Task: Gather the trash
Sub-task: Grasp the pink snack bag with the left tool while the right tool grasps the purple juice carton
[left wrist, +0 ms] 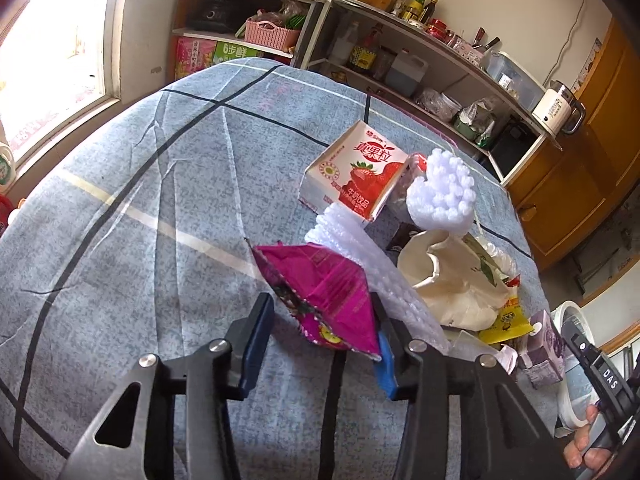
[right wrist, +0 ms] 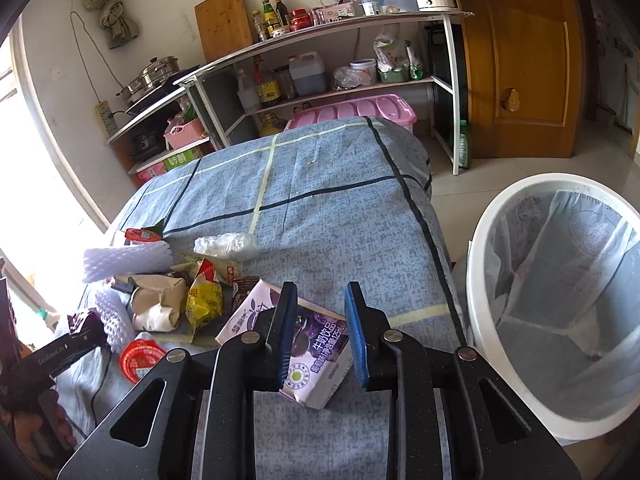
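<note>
Left gripper (left wrist: pixel 322 328) clamped on pink wrapper (left wrist: pixel 320 292), lifted off blue cloth (left wrist: pixel 160 200); right gripper (right wrist: pixel 318 332) clamped on purple carton (right wrist: pixel 304 344) at table edge; lift both clear, keep squeeze firm, swing over white bin (right wrist: pixel 480 280), release above liner

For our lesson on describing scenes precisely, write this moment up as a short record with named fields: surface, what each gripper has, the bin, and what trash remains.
surface: table under a blue checked cloth
left gripper: magenta snack wrapper between its fingers; contact unclear
right gripper: closed around purple drink carton
bin: white bin with a liner, beside the table, looks empty
remaining trash: strawberry drink carton, white foam netting, cream paper bag, yellow packet, red lid
</note>
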Motion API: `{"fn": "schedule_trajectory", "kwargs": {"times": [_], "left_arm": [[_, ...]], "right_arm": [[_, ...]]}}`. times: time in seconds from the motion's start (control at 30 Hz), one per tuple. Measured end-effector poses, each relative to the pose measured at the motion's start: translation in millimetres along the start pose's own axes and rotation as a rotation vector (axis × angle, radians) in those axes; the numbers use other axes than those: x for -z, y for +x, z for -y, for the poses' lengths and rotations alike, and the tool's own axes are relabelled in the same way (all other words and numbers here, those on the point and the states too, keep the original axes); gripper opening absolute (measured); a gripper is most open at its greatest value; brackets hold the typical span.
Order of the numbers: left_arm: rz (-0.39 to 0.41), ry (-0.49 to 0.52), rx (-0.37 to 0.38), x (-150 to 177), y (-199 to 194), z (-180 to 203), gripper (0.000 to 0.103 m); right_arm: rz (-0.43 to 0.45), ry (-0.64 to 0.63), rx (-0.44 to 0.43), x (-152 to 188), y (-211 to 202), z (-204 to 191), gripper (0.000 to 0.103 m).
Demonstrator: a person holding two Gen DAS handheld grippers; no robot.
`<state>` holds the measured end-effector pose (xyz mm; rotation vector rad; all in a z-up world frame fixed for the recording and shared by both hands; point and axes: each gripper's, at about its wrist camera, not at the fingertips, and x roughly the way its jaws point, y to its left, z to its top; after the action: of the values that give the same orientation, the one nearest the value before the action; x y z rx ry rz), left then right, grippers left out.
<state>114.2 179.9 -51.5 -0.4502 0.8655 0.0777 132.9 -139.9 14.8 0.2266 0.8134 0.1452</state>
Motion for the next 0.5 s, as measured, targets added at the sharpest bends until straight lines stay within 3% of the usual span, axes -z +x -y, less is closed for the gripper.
{"fn": "schedule_trajectory", "kwargs": {"times": [0.17,0.33,0.4,0.43,0.47,0.5], "left_arm": [[0.017,-0.003,0.008,3.2,-4.0,-0.1,0.033],[0.052,0.005,0.01,6.3,-17.2,-3.2,0.033],[0.062,0.012,0.001,6.9,-22.0,-3.7,0.033],[0.066,0.008,0.008,6.9,-24.2,-4.4,0.033],[0.068,0.007,0.014,6.4,-25.6,-4.4,0.033],[0.07,0.006,0.014,6.9,-27.1,-4.4,0.033]], "right_arm": [[-0.005,0.007,-0.044,8.6,-5.5,4.3,0.012],[0.007,-0.041,-0.157,9.8,-12.4,4.5,0.014],[0.015,-0.093,-0.143,10.3,-13.1,-1.2,0.033],[0.023,-0.116,-0.136,11.3,-13.0,-3.8,0.05],[0.025,-0.135,-0.145,12.2,-11.9,-6.3,0.061],[0.012,-0.157,-0.168,13.2,-9.7,-9.4,0.062]]}}
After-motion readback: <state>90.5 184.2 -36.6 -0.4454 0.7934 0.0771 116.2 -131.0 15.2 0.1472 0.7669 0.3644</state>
